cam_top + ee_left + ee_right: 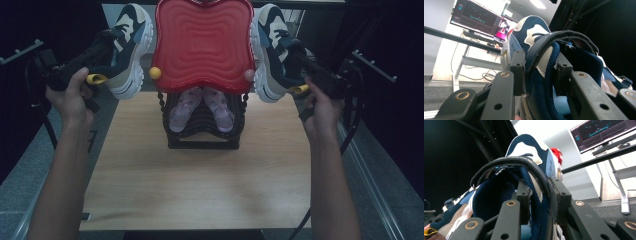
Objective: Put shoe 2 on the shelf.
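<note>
Left claw (102,52): gripping the collar of the navy, white and beige chunky sneaker (127,47), one jaw inside the opening and one outside; the shoe is hanging in the air off the table's left far corner, just beside the red top.
Right claw (295,60): clamping the collar of the matching second navy and white sneaker (272,50) the same way, up in the air just beside the red top's right edge.
Key relation: each shoe is lying ahead of its own claw, long axis running away from the person, toe far and tilted up, sole turned toward the rack between them; each hand is nearer its own shoe.
Coming move, as I judge it: both shoes are probably heading inward onto the rack, so toes should be going in first.
Table: the light wooden table (200,180) is lying bare in the near half.
Rack: the black wavy-tiered shoe rack (202,137) is standing at the far middle of the table.
In the way: the small pink pair of sandals (200,107) is sitting on an upper tier.
Overhead: the red ribbed wavy-edged plastic top (202,42) is capping the rack, overhanging the sandals and narrowing the entry.
Background: lit monitors (477,20) are glowing beyond.
</note>
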`<action>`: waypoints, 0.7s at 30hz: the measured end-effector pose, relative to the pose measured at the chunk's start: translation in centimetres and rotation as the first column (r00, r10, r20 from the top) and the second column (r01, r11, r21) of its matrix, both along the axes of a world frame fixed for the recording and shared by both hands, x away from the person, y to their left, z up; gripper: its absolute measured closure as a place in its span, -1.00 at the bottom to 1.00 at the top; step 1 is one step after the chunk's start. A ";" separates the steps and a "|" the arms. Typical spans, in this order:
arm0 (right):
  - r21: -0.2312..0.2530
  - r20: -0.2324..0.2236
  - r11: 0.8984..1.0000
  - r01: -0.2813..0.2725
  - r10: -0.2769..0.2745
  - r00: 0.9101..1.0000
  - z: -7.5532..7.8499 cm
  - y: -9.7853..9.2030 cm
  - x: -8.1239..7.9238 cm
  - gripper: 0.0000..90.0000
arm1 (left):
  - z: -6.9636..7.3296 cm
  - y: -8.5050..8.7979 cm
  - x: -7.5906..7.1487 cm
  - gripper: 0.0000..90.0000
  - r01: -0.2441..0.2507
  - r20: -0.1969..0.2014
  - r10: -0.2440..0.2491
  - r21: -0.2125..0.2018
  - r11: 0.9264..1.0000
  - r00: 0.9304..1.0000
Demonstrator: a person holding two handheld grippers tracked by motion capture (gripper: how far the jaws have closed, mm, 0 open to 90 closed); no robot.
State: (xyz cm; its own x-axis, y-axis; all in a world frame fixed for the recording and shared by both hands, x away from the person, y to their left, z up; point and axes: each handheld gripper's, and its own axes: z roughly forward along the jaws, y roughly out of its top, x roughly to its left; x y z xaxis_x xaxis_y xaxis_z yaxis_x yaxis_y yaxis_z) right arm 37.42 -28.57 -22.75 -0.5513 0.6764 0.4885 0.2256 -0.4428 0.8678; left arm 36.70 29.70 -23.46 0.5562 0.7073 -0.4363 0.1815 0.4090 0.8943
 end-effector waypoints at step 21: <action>-0.035 -0.023 0.993 -0.110 0.110 0.994 3.6 6.9 2.9 0.61 | 3.7 -4.7 2.6 0.50 0.060 0.025 -0.060 0.027 0.998 0.998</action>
State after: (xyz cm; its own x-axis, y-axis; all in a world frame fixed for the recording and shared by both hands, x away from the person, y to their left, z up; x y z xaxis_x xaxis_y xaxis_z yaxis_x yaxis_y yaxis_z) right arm 40.34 -21.69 -19.20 -0.6130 0.6297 0.4772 0.2897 -0.3827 0.8773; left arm 39.27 24.95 -19.77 0.6086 0.6833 -0.4034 0.1818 0.3748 0.9091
